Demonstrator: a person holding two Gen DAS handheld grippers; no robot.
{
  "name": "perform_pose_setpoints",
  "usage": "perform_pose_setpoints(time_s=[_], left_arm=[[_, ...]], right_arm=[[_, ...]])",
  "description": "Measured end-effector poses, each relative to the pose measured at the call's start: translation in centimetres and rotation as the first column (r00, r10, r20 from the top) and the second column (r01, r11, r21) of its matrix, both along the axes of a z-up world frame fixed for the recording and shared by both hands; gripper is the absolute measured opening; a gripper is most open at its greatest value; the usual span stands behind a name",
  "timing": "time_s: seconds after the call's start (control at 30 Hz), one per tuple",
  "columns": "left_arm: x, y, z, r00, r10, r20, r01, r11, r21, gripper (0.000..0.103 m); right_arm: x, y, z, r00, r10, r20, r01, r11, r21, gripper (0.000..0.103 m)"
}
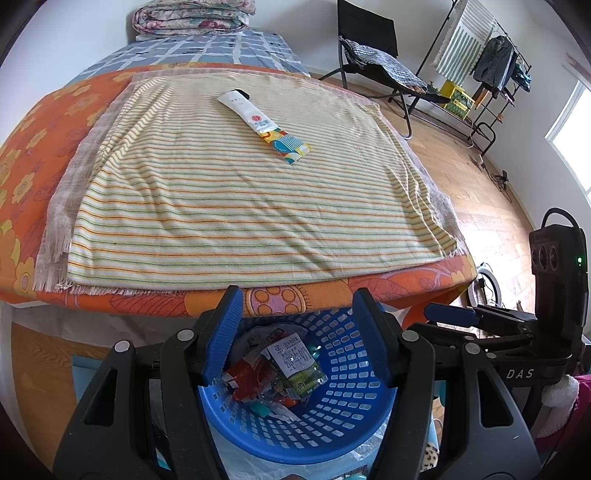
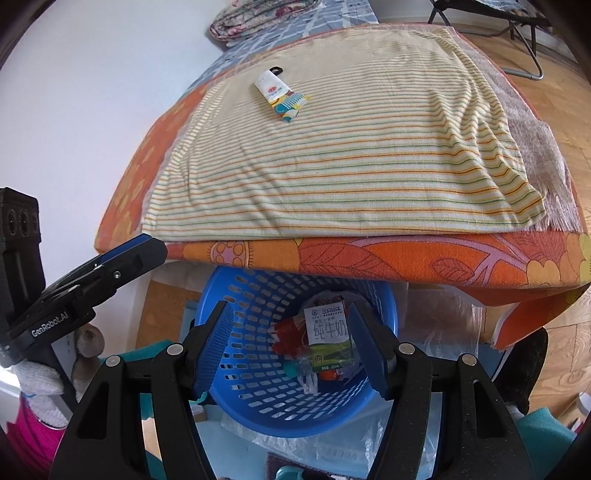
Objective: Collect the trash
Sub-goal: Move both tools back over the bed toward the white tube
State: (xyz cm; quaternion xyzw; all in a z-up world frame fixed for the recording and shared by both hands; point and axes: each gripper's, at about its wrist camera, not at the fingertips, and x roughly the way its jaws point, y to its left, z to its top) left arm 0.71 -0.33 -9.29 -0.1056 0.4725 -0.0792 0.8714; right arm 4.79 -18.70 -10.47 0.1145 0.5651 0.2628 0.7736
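A blue perforated basket (image 1: 347, 402) (image 2: 255, 391) stands on the floor under the table's front edge. It holds a milk carton (image 1: 295, 363) (image 2: 328, 338), a red wrapper (image 1: 247, 376) (image 2: 290, 338) and other scraps. A long white and colourful wrapper (image 1: 264, 125) (image 2: 280, 94) lies on the striped towel (image 1: 240, 203) (image 2: 351, 162) at the far side. My left gripper (image 1: 297, 336) is open and empty above the basket. My right gripper (image 2: 291, 343) is open and empty above the basket, and also shows in the left wrist view (image 1: 450, 315).
The towel covers an orange flowered tablecloth (image 1: 22, 155) (image 2: 406, 262). A folded quilt (image 1: 192, 16) lies on a blue checked bed behind. A black chair (image 1: 373, 55) and a clothes rack (image 1: 487, 70) stand on the wooden floor at the right. Plastic sheets (image 2: 443, 325) lie by the basket.
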Motion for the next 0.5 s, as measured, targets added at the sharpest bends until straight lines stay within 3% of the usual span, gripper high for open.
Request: perform_pose_setpoints(time_s=[0.33,0.5], left_arm=[[1.0,1.0,0.9,1.000,0.031,0.000,-0.031,0.999,-0.007,0.063],[1.8,1.6,2.4,0.998,0.044,0.034,-0.045,0.999,0.011,0.063]], right_arm=[[0.8,0.4,0.8,1.000,0.003,0.027,-0.003,1.000,-0.009,0.064],[1.5,1.3,2.3,0.996,0.021,0.090,-0.018,0.999,-0.031,0.064]])
